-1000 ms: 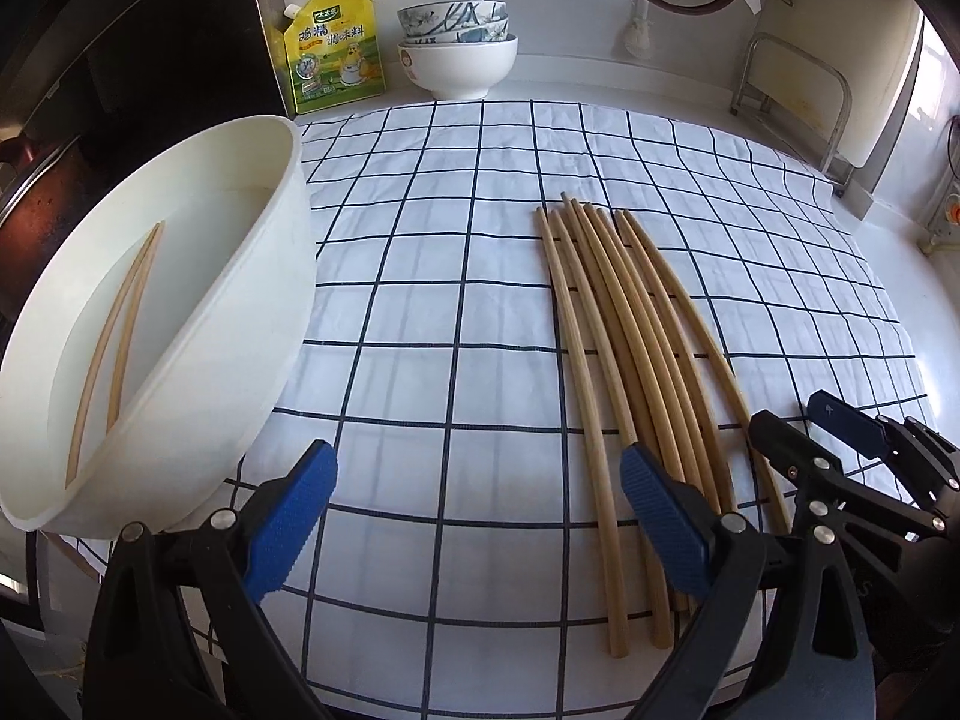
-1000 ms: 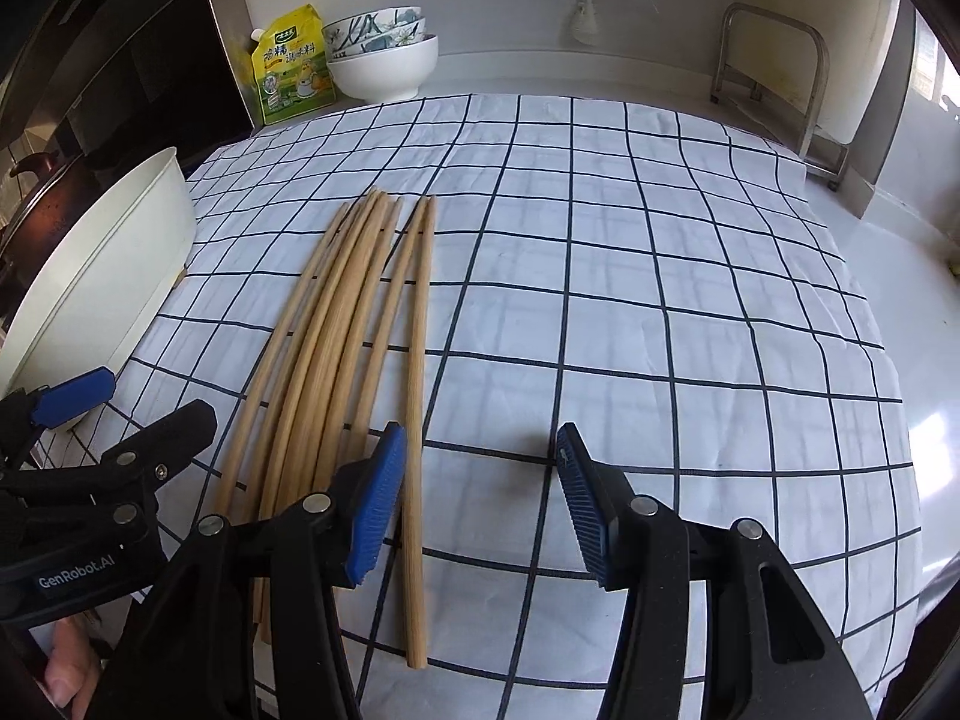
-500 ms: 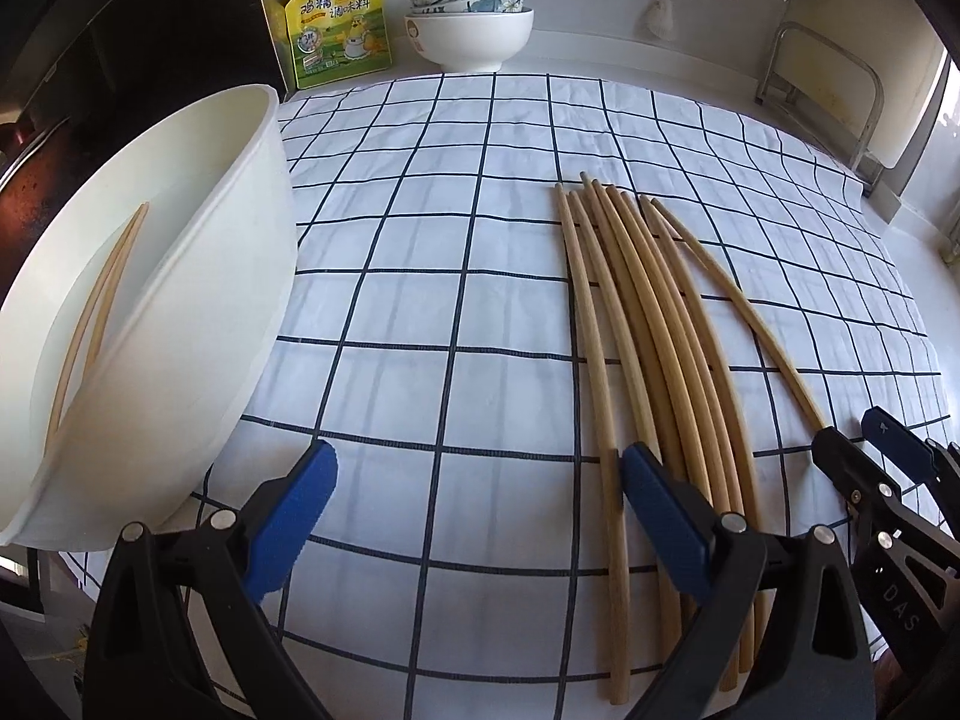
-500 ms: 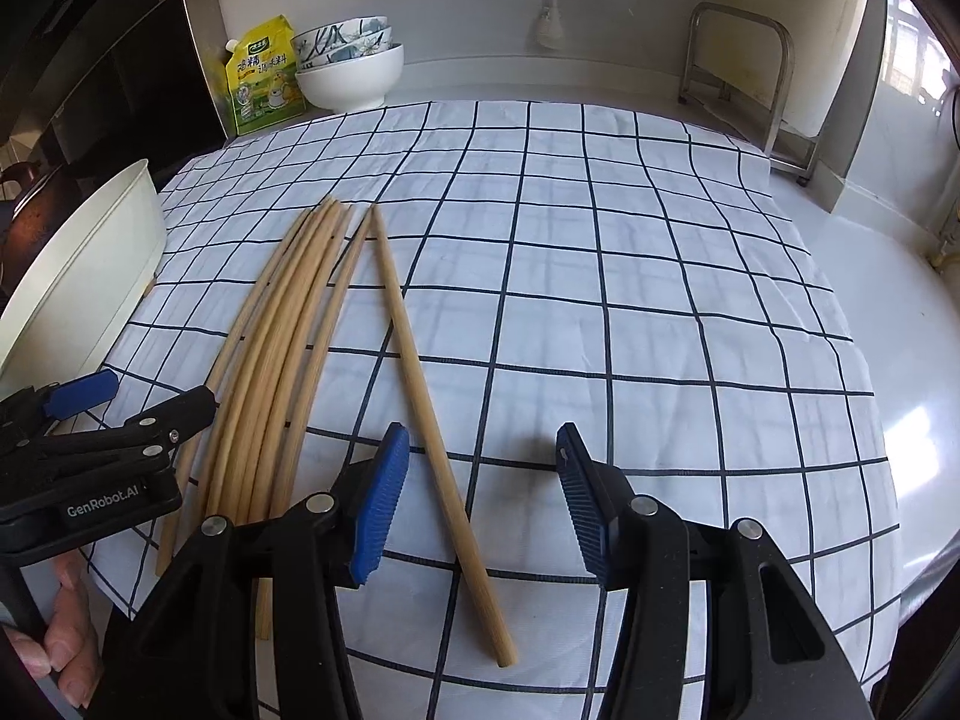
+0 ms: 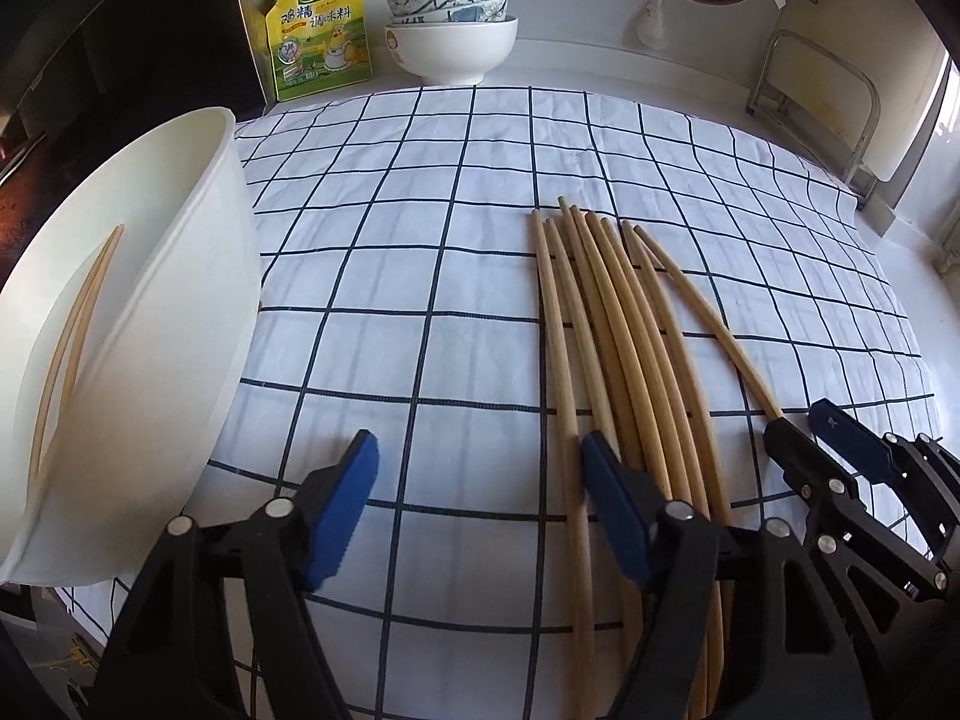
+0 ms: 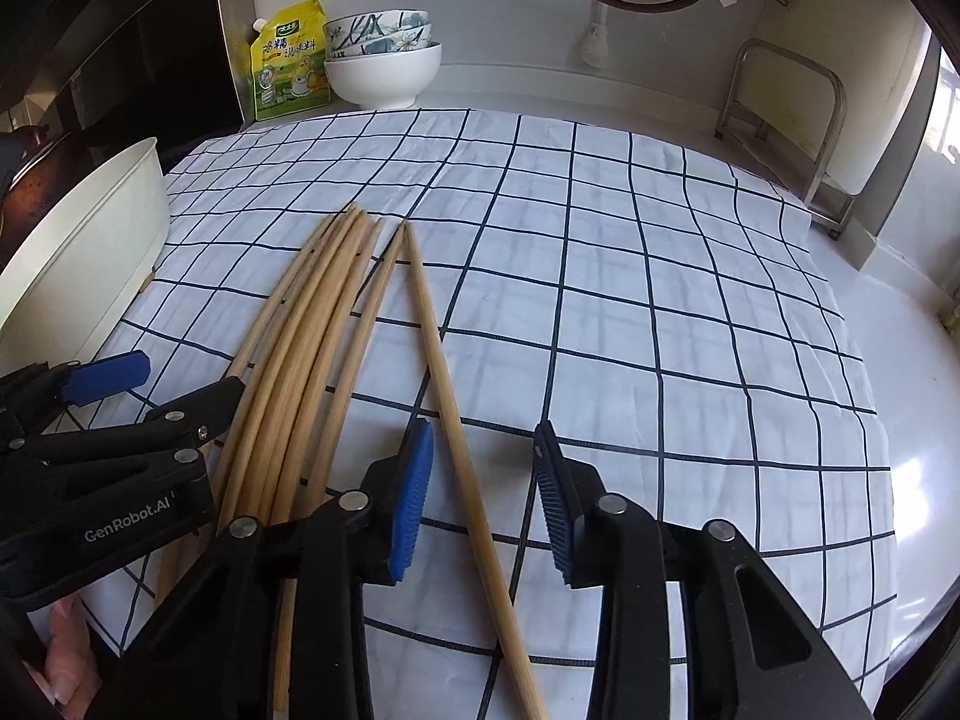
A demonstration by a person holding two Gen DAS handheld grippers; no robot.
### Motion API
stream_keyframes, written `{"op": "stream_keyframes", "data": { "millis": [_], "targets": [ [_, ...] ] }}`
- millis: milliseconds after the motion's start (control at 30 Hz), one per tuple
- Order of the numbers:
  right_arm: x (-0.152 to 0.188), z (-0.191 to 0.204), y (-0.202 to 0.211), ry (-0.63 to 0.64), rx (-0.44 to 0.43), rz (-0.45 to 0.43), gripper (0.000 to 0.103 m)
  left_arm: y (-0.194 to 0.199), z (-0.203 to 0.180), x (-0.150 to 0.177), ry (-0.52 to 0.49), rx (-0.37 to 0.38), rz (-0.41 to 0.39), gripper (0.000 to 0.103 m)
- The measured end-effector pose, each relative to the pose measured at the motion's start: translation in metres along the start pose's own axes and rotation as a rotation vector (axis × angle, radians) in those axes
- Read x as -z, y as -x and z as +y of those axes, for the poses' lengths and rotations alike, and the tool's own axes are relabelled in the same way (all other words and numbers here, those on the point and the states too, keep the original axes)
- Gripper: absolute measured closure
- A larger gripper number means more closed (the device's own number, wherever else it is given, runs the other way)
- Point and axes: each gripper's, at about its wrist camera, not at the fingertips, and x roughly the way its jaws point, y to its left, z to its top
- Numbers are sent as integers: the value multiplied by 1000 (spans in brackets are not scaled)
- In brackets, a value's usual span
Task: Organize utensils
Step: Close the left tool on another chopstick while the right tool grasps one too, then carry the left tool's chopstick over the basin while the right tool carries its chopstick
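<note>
Right gripper (image 6: 483,495) jaws closing around lone chopstick (image 6: 456,420), centre frame, not yet pinched; left gripper (image 5: 474,507) jaws closing, leftmost stick (image 5: 561,360) between, untouched.

A checked cloth (image 6: 660,276) lies open across its right half and far end — bare room to pass. A bundle of chopsticks (image 5: 624,348) occupies the middle, one stray chopstick (image 6: 456,420) angled beside it. A white tub (image 5: 150,360) walls the left edge. At the far wall stand stacked bowls (image 5: 450,30) and a yellow pouch (image 5: 318,30) — well clear. A metal rack (image 6: 786,132) blocks the far right corner.
</note>
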Motion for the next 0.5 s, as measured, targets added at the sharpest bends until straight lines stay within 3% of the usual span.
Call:
{"op": "stream_keyframes", "data": {
  "millis": [133, 200, 500],
  "targets": [
    [0, 4, 1, 13, -12, 2, 94, 3, -4, 0, -19, 33, 0, 71],
    [0, 3, 1, 1, -21, 3, 96, 5, -7, 1, -27, 56, 12, 93],
    [6, -7, 10, -91, -94, 5, 97, 12, -4, 6, -17, 143, 55, 96]
  ]
}}
